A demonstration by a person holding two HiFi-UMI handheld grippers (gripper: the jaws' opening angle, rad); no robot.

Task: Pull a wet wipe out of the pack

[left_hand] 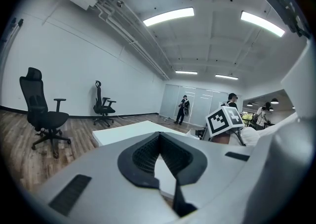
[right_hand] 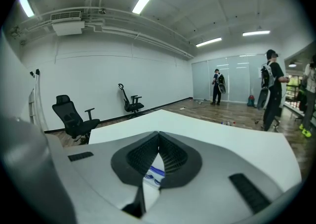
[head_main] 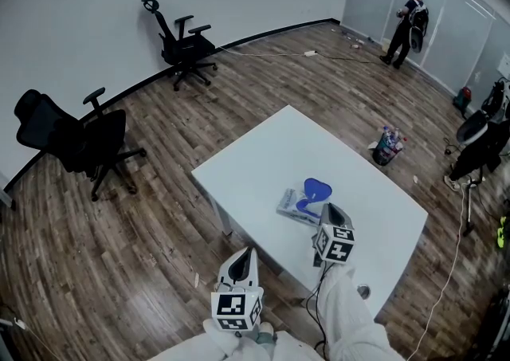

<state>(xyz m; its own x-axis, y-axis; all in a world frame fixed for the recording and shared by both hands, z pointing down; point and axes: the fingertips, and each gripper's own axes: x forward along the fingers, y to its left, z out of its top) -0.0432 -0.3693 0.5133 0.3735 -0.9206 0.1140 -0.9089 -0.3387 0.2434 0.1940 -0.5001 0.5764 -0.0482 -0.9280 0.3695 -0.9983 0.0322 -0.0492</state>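
Lying near the middle of the white rectangular desk (head_main: 255, 156), the flat white-and-blue wet wipe pack (head_main: 293, 205) has its round blue lid flap (head_main: 317, 189) raised open on its far right side. The right tool (head_main: 329, 209) hovers just beside the pack's near right edge, its jaws brought together at the tips with nothing between them. In the right gripper view a bit of the pack's blue print shows through the gap below the closed tips. The left tool (head_main: 247, 254) is held off the desk's near left edge, well apart from the pack, its jaws likewise pressed tip to tip and empty. A black wheeled office chair (head_main: 84, 140) stands on the wood-plank floor (head_main: 159, 216) at left, and a second black chair (head_main: 185, 45) stands farther off by the wall.
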